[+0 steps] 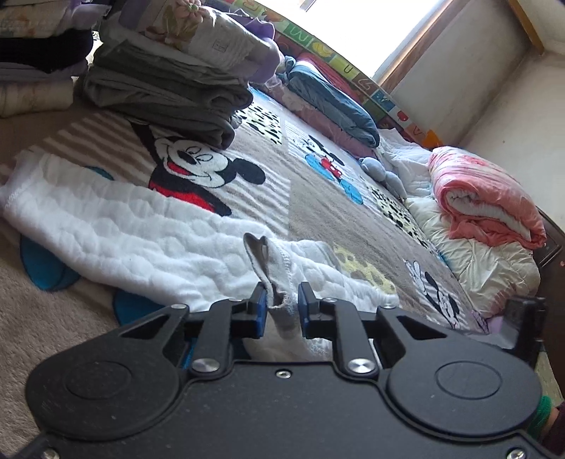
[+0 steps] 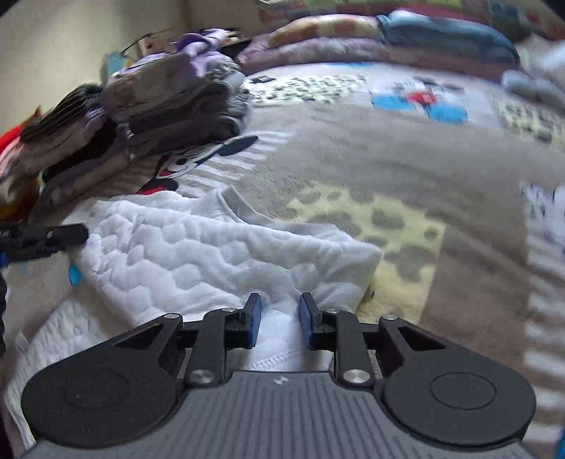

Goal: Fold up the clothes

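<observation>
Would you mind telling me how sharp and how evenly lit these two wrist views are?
Left wrist view: sharp, though the window is blown out to white and fisheye bends the room's edges. Right wrist view: motion-smeared across the blanket and the folded pile, softer even light, only the right gripper crisp.

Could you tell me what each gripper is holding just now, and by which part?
Left gripper: the white garment by its hemmed edge. Right gripper: white fabric lies between its jaws, but a firm hold cannot be told.

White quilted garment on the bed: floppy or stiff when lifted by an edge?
Probably floppy: the white garment drapes in soft folds, and its pinched edge droops between the left gripper fingers. Likely light and grippy rather than slippery, given its puffy quilted texture.
</observation>
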The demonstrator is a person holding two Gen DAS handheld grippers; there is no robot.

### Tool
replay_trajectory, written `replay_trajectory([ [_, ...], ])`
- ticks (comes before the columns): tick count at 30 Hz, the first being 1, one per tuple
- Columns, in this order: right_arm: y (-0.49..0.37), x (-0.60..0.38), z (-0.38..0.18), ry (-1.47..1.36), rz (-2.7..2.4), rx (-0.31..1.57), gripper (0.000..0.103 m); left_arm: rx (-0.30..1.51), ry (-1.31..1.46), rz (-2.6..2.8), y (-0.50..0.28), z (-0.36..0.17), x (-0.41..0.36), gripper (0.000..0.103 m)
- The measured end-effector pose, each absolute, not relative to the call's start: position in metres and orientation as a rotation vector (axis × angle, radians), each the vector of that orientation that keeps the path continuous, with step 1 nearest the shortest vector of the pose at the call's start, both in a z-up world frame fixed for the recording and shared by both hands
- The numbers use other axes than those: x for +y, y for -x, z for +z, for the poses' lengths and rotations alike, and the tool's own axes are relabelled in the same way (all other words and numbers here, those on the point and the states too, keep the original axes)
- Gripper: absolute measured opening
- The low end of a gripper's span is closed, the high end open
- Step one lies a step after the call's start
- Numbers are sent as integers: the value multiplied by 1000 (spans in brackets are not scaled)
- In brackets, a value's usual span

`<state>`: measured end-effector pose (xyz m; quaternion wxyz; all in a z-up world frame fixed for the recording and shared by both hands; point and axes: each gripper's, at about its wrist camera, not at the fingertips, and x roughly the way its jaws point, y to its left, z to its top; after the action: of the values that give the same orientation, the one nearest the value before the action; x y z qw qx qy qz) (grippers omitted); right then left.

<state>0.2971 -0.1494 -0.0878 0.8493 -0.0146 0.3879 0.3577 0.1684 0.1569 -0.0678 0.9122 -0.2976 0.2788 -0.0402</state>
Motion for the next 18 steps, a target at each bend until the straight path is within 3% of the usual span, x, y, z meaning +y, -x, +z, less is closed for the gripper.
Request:
replay_trajectory([
  [7,-281,-148,-77,53,735,767,26,611,693,-110,-183,-80,162,16],
  [10,-267,-164,-59,-7,748,745,26,577,678,-141,-178,-71,159,8],
  [18,-174,-221,-47,-174,851,746,27,505,695,-196,-170,-58,160,8],
])
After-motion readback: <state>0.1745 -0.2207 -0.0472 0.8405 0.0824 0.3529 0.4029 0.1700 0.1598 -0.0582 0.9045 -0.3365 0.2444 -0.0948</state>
